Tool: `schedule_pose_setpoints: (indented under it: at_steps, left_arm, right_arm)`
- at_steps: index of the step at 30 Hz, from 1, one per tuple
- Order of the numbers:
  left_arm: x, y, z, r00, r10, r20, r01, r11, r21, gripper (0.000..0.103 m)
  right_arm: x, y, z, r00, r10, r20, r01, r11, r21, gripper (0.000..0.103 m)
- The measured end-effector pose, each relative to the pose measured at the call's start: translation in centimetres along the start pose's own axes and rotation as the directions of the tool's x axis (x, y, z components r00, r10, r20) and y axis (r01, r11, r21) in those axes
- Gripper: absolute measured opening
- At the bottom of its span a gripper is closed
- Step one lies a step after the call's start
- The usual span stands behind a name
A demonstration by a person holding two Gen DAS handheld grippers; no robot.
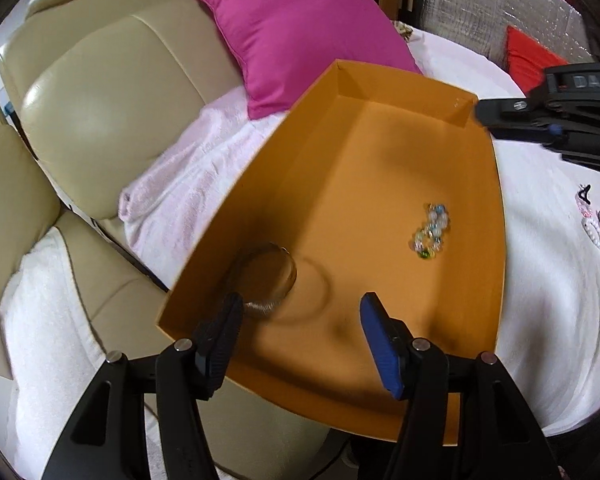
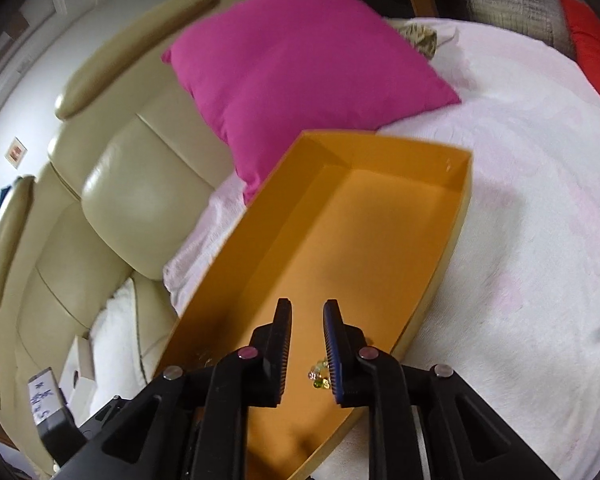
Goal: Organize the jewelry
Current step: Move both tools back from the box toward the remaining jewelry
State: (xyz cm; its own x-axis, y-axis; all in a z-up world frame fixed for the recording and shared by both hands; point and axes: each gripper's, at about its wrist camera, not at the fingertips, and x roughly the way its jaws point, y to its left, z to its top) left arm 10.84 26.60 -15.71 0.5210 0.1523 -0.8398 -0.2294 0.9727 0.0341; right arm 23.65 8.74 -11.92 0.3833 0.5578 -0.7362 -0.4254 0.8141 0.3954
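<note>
The supporting surface is a pale pink fleece blanket (image 1: 548, 320) spread over a cream leather sofa (image 1: 100, 120). Resting directly on it — an orange cardboard box (image 1: 380, 92), a magenta cushion (image 1: 300, 28), a red cushion (image 1: 528, 60), and small hair clips (image 1: 594, 220) right of the box.

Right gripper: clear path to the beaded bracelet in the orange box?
Probably yes. The multicoloured beaded bracelet lies loose on the floor of the open orange cardboard box, just below the right gripper, whose jaws stand apart and empty; nothing covers it.
</note>
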Motion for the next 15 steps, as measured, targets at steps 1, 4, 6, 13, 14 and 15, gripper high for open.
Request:
schedule_pose_setpoints:
  at_steps: [1,4,6,13,14,15]
  left_arm:
    - [-0.5,-0.2,0.2,1.000,0.008,0.013,-0.008,1.000,0.005,0.062]
    - [-2.1,-1.1,0.7,0.999,0.013,0.051,-0.015,1.000,0.023,0.062]
    - [-3.2,-2.0,1.3,0.996,0.008,0.085,-0.011,0.999,0.039,0.062]
    - [-7.0,-9.0,3.5,0.981,-0.066,0.182,0.038,0.987,0.155,0.065]
    - [-7.4,-10.6,3.7,0.978,-0.080,0.193,0.046,0.983,0.176,0.066]
    - [-7.7,-12.2,4.0,0.975,-0.093,0.203,0.052,0.979,0.198,0.066]
  right_arm:
    - [-1.0,-0.4,0.1,1.000,0.007,0.021,-0.007,1.000,0.004,0.023]
    - [-4.3,-2.4,0.1,0.997,-0.004,0.080,0.003,1.000,0.019,0.041]
    - [-7.4,-4.6,-0.1,0.990,-0.024,0.137,0.018,0.999,0.042,0.058]
    - [-18.9,-15.8,-3.0,0.950,-0.133,0.281,0.085,0.980,0.177,0.060]
    - [-20.8,-18.0,-3.9,0.941,-0.160,0.299,0.098,0.972,0.212,0.060]
    - [-22.1,-19.8,-4.6,0.933,-0.181,0.312,0.106,0.964,0.243,0.060]
